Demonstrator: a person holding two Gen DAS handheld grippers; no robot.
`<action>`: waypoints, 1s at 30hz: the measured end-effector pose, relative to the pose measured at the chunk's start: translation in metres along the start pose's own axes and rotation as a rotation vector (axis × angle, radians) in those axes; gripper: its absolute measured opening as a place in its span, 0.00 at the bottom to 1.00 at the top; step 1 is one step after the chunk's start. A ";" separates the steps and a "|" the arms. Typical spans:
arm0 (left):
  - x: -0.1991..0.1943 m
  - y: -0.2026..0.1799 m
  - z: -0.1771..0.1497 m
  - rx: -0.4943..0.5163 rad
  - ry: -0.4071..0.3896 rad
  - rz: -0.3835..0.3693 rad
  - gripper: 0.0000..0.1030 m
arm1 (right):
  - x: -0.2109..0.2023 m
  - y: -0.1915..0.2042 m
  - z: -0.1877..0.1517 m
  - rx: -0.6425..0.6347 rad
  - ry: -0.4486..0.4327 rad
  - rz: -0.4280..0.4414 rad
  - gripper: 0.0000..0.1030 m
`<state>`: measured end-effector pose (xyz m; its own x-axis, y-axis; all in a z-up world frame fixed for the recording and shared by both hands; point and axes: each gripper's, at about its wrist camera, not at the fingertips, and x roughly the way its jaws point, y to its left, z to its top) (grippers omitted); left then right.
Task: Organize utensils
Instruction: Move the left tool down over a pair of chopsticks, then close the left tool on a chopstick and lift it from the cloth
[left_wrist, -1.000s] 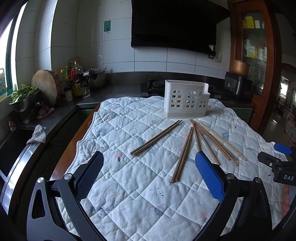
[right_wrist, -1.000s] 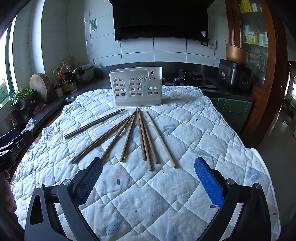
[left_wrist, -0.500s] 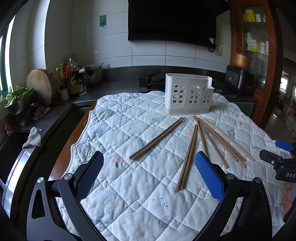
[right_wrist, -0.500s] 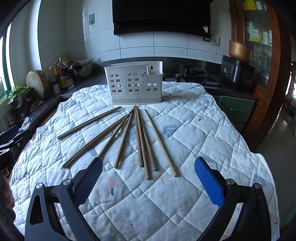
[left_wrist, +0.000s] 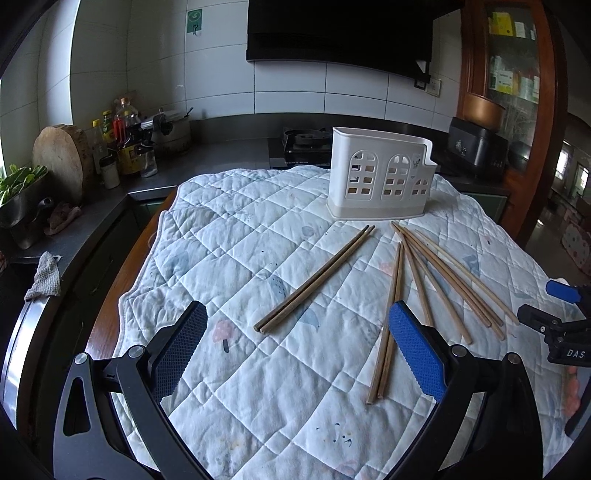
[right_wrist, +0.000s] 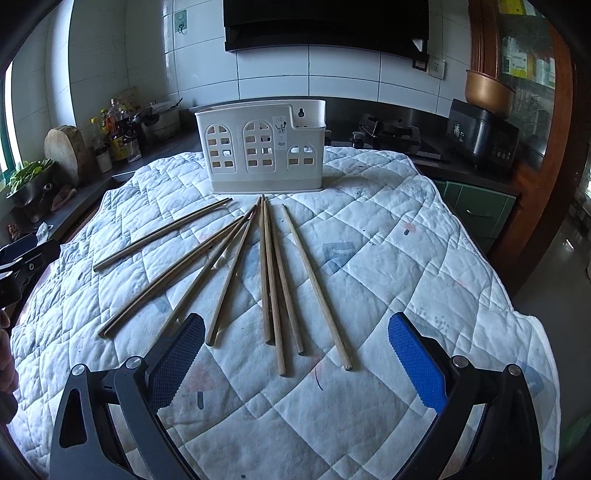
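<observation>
Several wooden chopsticks (right_wrist: 271, 280) lie fanned out on a white quilted cloth (right_wrist: 388, 258), tips toward a white plastic utensil holder (right_wrist: 264, 146) standing upright at the far side. My right gripper (right_wrist: 295, 360) is open just short of their near ends, holding nothing. In the left wrist view the holder (left_wrist: 380, 181) is at upper right, one chopstick pair (left_wrist: 317, 278) lies ahead and another pair (left_wrist: 389, 321) runs beside my right finger. My left gripper (left_wrist: 295, 349) is open and empty. The right gripper (left_wrist: 561, 317) shows at that view's right edge.
A dark counter at the left carries bottles (left_wrist: 122, 140), a round wooden board (left_wrist: 61, 162), a pot of greens and a rag (left_wrist: 44, 277). A gas hob (right_wrist: 388, 129) and a black appliance (right_wrist: 480, 133) stand behind the holder. The table's wooden edge (left_wrist: 118, 295) shows left of the cloth.
Both grippers have moved forward toward the chopsticks and holder, which now look larger and nearer. Both stay open; nothing on the cloth has moved.
</observation>
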<state>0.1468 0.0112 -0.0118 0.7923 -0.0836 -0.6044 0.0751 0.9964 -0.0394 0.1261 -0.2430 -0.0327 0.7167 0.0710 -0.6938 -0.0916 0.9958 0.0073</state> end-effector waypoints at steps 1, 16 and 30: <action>0.004 0.002 0.001 -0.003 0.008 -0.008 0.94 | 0.002 -0.001 0.001 -0.003 0.003 -0.003 0.93; 0.057 0.026 0.012 0.073 0.098 -0.044 0.72 | 0.031 -0.022 0.007 -0.010 0.053 0.001 0.93; 0.120 0.028 0.018 0.290 0.266 -0.209 0.15 | 0.045 -0.032 0.015 -0.013 0.106 0.052 0.84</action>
<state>0.2551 0.0288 -0.0714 0.5616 -0.2385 -0.7923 0.4140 0.9101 0.0194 0.1717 -0.2705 -0.0529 0.6333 0.1158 -0.7652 -0.1363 0.9900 0.0370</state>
